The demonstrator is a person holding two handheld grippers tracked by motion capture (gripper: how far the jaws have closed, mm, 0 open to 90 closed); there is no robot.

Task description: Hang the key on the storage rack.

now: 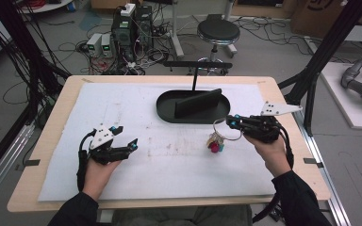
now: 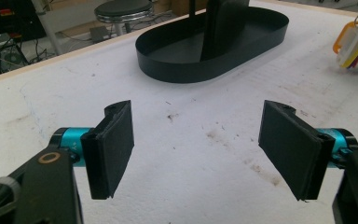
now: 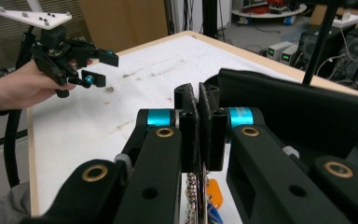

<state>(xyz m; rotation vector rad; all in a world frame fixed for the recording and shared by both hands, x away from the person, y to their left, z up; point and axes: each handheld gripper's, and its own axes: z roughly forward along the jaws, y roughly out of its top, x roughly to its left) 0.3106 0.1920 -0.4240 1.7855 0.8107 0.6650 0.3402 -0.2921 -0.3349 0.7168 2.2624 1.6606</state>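
Note:
A bunch of keys and coloured tags point(image 1: 215, 143) hangs from a metal key ring point(image 1: 222, 130) just above the white mat, in front of the black oval tray point(image 1: 167, 113). My right gripper point(image 1: 234, 123) is shut on the ring, and its pads point(image 3: 208, 100) press together with the keys point(image 3: 200, 191) dangling below. My left gripper point(image 1: 126, 138) rests at the left of the mat, open with nothing between its jaws point(image 2: 200, 149). The tags point(image 2: 354, 44) show at the upper right of the left gripper view. The left gripper point(image 3: 98, 67) shows far off in the right gripper view.
The tray point(image 2: 191, 77) holds an upright black plate point(image 1: 198, 102) and a thin post with a crossbar point(image 1: 198, 64). A white mat point(image 1: 169, 174) covers the wooden table. A stool point(image 1: 218, 32) and electronics point(image 1: 132, 28) stand beyond the far edge.

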